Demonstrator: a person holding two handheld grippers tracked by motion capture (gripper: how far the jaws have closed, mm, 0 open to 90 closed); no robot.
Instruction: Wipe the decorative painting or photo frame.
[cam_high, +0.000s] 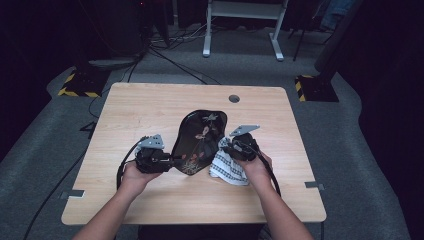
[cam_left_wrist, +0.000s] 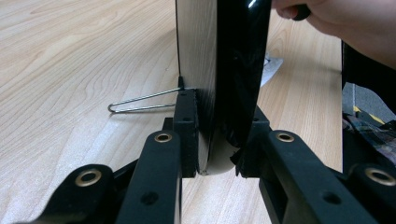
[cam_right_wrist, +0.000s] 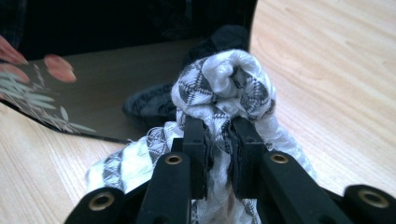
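The work surface is a light wood-grain laminate table (cam_high: 150, 107) with rounded corners and a round cable hole (cam_high: 234, 98) near its far edge, upper centre of the high view.

At the centre of that view sits a black lacquered tray (cam_high: 200, 142) of irregular, wavy outline. Its top face is glossy and mirror-like, carrying a painted pattern of pale leaves and pink blossoms (no lettering or brand mark is legible on it). The tray is tilted, its far end raised and its near end toward the left gripper.

The left gripper (cam_high: 170, 161), at lower left of centre in the high view, pinches the near edge of the tray. In the left gripper view the tray (cam_left_wrist: 233, 70) stands edge-on between the two black jaws, which press on both faces; its underside is matte beige, its top gloss black. A thin bent wire stand (cam_left_wrist: 140, 101) projects from the underside and rests on the table.

The right gripper (cam_high: 231, 145), right of centre, has its jaws pressed together on a bunched cloth (cam_right_wrist: 224, 88). The cloth is a soft woven fabric, white with a black-and-grey check, frayed at the hem. Its bunched end touches the tray's glossy face (cam_right_wrist: 116, 88), and the remainder (cam_high: 229, 167) trails on the table under the right hand (cam_high: 257, 167).
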